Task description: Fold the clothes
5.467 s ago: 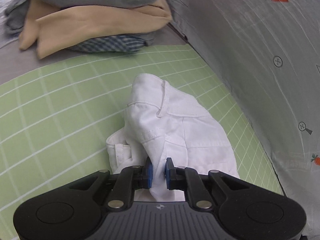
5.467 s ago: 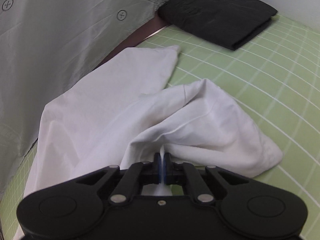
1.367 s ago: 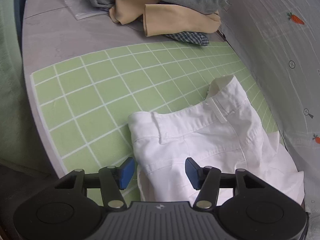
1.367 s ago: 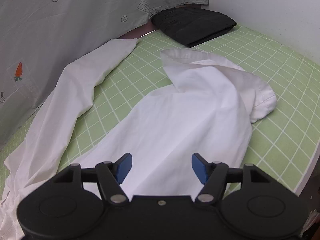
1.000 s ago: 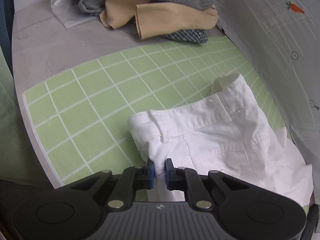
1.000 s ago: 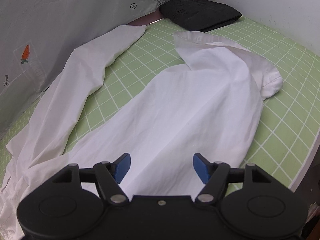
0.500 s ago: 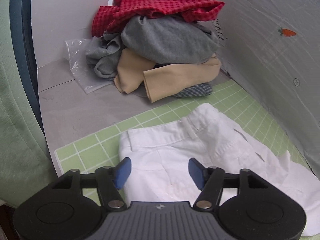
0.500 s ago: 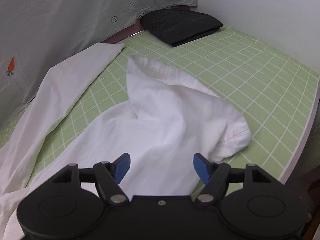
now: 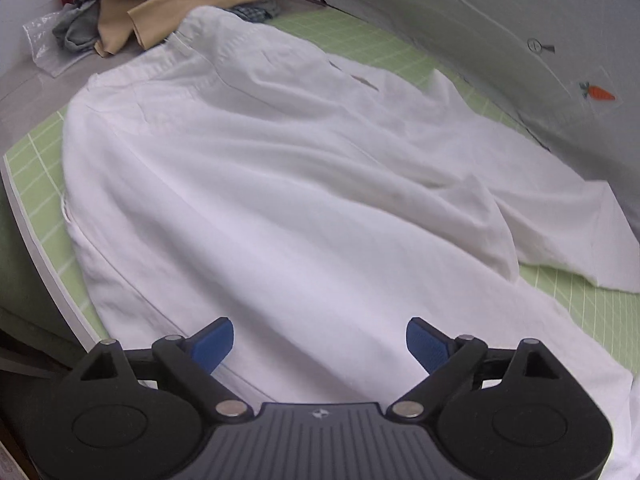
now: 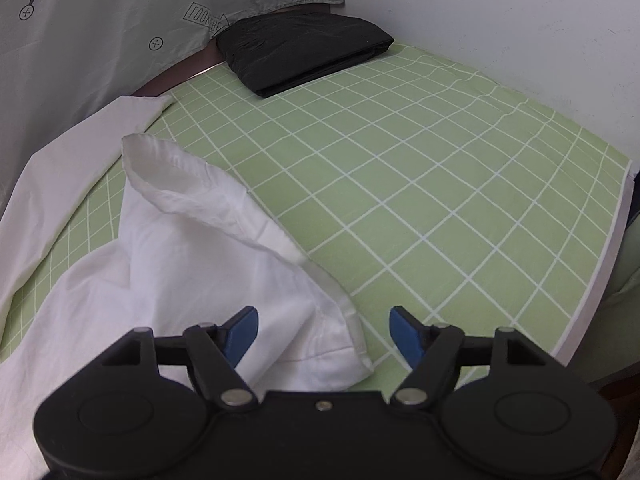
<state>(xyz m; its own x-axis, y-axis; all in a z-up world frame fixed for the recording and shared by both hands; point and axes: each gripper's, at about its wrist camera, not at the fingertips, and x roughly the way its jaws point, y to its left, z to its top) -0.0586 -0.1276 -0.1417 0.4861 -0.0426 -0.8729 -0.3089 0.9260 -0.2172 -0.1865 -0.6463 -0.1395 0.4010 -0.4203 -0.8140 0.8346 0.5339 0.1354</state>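
A green mat [image 10: 440, 200] ruled in white squares covers the work surface, with a grey printed sheet [image 10: 100, 12] hung along the back and a plain white wall to one side.

On the mat lie the white trousers [image 9: 280, 184], one pair, spread out rather than folded. The waistband [image 9: 160, 68] reaches the mat's left end. Two legs run off toward the right: the far leg [image 10: 60, 152] lies flat along the sheet, and the near leg [image 10: 192, 248] is doubled over itself, its hem standing open in a loose cuff. Laid lengthwise like this, I'd judge the pair is being flattened so the legs can be matched, though the crumpled near leg would need straightening for that.

The left gripper [image 9: 320, 340] hangs over the seat of the trousers, blue pads spread wide, nothing between them. The right gripper [image 10: 322, 332] hovers over the near leg's bunched end, jaws equally wide and empty, well placed to take that hem.

Further out, one folded black garment [image 10: 300, 48] sits at the mat's far right corner, presumably the spot for finished pieces. Beyond the waistband is one heap of mixed clothes [image 9: 168, 4], with grey, tan, red and checked cloth showing, and a clear plastic bag [image 9: 44, 44] beside it.
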